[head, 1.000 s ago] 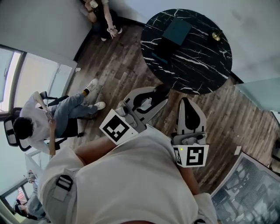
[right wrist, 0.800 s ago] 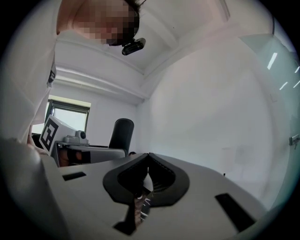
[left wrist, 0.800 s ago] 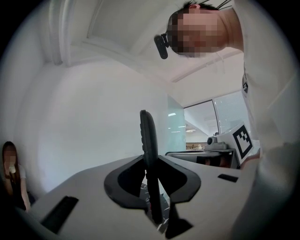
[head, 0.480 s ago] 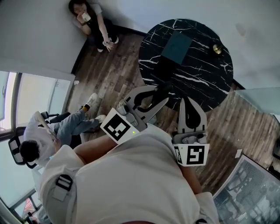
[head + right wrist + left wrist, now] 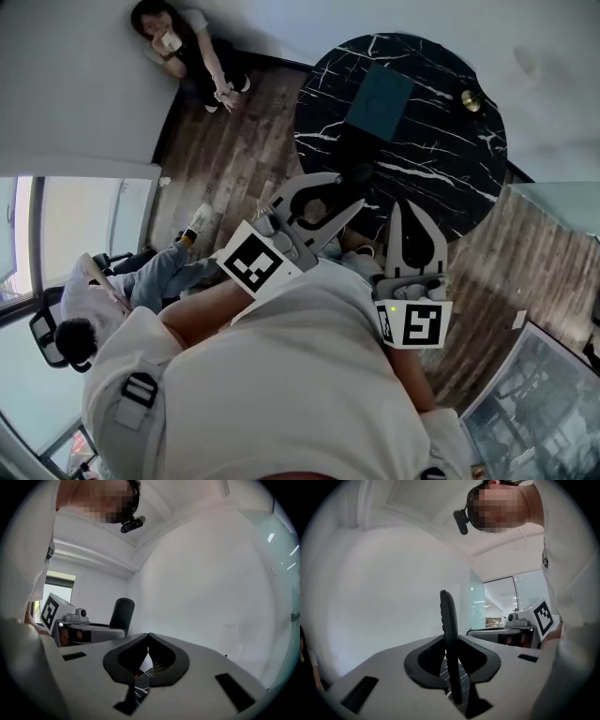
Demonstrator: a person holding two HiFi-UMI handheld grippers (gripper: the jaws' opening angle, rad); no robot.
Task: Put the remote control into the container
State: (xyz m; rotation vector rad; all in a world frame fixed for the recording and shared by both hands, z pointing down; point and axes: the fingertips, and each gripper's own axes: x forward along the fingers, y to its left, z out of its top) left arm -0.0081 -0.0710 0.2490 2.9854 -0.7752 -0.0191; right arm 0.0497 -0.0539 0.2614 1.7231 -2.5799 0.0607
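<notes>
— Where's the remote control?

— Clamped in the left gripper. It stands on edge between the two pads, with its far end poking out past the tips.

— And the other one?

— The right gripper is just to the right of it, pointing much the same way. Its jaws are closed together on nothing.

— So which step is this?

— The carry, I'd say. The container, a teal square, sits well ahead of the left jaws on the round black table. The tips look to be only about at the table's near rim. The remote isn't in it yet.

— What does the next move need?

— A longer reach straight ahead, until the remote hangs over the teal square. Then a gentle drop, and only then should the pads part. I can't tell from here whether the container has an open top or a lid. There's a small brass thing to the container's right, out beyond the right jaws. It's well clear of that path, I reckon.
</notes>
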